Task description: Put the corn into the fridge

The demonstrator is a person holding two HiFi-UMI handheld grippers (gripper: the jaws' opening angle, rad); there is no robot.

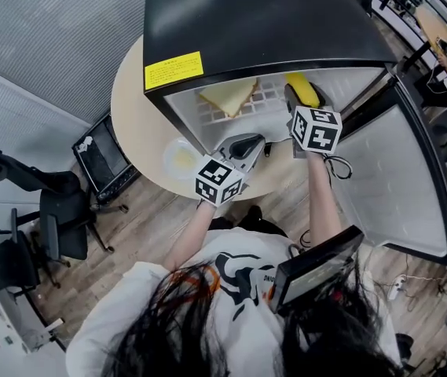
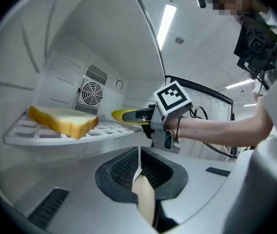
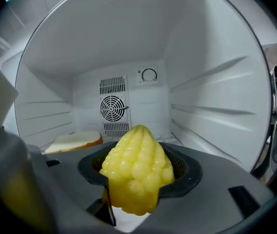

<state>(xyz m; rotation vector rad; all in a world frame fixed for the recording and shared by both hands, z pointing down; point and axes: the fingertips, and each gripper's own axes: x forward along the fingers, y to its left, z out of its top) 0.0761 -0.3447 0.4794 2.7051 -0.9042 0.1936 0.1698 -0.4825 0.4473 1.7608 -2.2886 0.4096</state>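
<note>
A round beige tabletop (image 1: 133, 108) on a wood floor (image 1: 141, 226) carries an open black fridge (image 1: 262, 14). Inside it, the jaws of the right gripper (image 3: 137, 186) clamp a yellow corn cob (image 3: 136, 172). The jaws of the left gripper (image 2: 139, 167) are together and empty.

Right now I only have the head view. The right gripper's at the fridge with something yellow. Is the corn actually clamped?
Observer: Yes. The right gripper view shows the right gripper with its jaws closed on the corn, pointed end aimed into the fridge.
Operator: Height against the shelf?
Observer: In the left gripper view the corn sits just over the right end of the white wire shelf, apart from the bread slice. I can't tell whether it touches the shelf.
Operator: Left gripper carrying anything?
Observer: No. Its jaws are together with nothing between them.
</note>
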